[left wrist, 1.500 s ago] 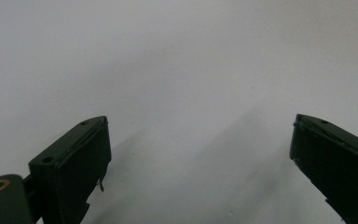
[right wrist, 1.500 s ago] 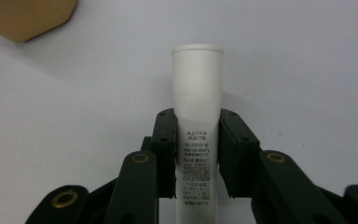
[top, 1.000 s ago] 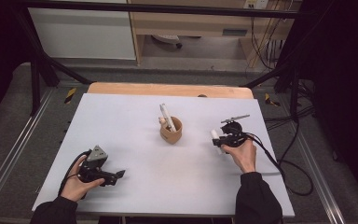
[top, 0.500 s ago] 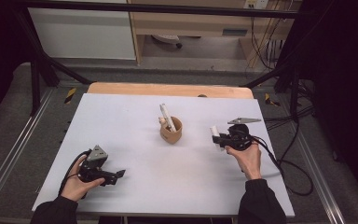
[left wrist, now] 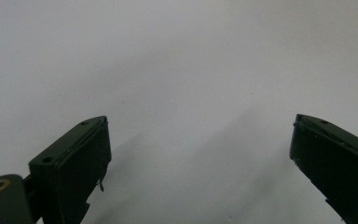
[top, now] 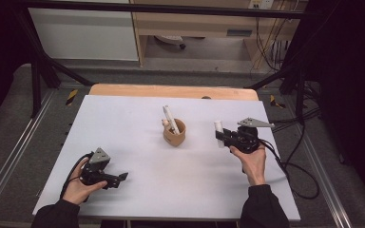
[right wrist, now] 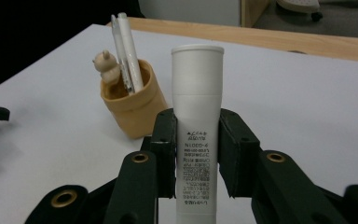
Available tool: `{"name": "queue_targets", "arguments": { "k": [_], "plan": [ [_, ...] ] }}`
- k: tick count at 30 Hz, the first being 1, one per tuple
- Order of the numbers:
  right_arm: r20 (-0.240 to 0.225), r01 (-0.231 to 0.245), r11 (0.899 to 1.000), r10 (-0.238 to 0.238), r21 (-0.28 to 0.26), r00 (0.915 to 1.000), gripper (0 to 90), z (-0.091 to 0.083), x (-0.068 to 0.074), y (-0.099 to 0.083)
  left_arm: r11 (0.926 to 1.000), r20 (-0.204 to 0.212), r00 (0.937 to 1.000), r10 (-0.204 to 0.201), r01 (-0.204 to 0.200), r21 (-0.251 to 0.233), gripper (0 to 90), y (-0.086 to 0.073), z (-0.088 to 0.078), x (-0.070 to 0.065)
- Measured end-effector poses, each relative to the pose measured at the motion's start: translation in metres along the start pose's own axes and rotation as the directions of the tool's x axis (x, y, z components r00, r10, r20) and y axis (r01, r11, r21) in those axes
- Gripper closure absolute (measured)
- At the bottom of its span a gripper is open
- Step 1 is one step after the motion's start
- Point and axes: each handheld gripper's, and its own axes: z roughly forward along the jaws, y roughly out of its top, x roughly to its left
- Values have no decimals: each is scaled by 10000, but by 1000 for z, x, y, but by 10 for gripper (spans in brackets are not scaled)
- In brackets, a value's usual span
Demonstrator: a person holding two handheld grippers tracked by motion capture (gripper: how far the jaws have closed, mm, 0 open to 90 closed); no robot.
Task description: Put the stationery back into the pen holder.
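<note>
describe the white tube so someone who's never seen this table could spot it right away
Start at the white table and find the tan cup near its middle. To the cup's right, the right hand-held gripper is shut on the white tube. Unlike the thin white pens leaning in the cup, it is thick, capped, printed with small black text, and clamped between black jaws.

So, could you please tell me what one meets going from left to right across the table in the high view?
Left tongs → tan cup holding pens → white tube → right tongs gripping that tube.

White tube (right wrist: 197, 121) — tan cup (right wrist: 131, 105)
</note>
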Motion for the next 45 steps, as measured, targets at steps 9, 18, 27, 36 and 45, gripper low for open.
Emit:
{"name": "queue_targets", "arguments": {
  "k": [9,18,27,36,45],
  "plan": [
    [36,24,9951,-20,-984,10000,698,4,12,11,10000,11,10000,31,-31,-28,52,0,-1,0],
    [41,44,9883,-38,-1521,10000,698,16,26,24,10000,27,10000,1,-1,-65,52,0,-1,0],
    [-34,42,9834,-49,-1815,10000,697,35,39,36,10000,24,10000,23,-23,-76,53,0,-2,1],
    [-124,35,9794,-61,-2018,9999,698,55,50,49,10000,33,10000,32,-31,-80,52,0,-2,1],
    [-249,15,9792,-67,-2030,9997,698,77,57,55,10000,44,10000,31,-31,-89,53,0,-2,1]
  ]
}}
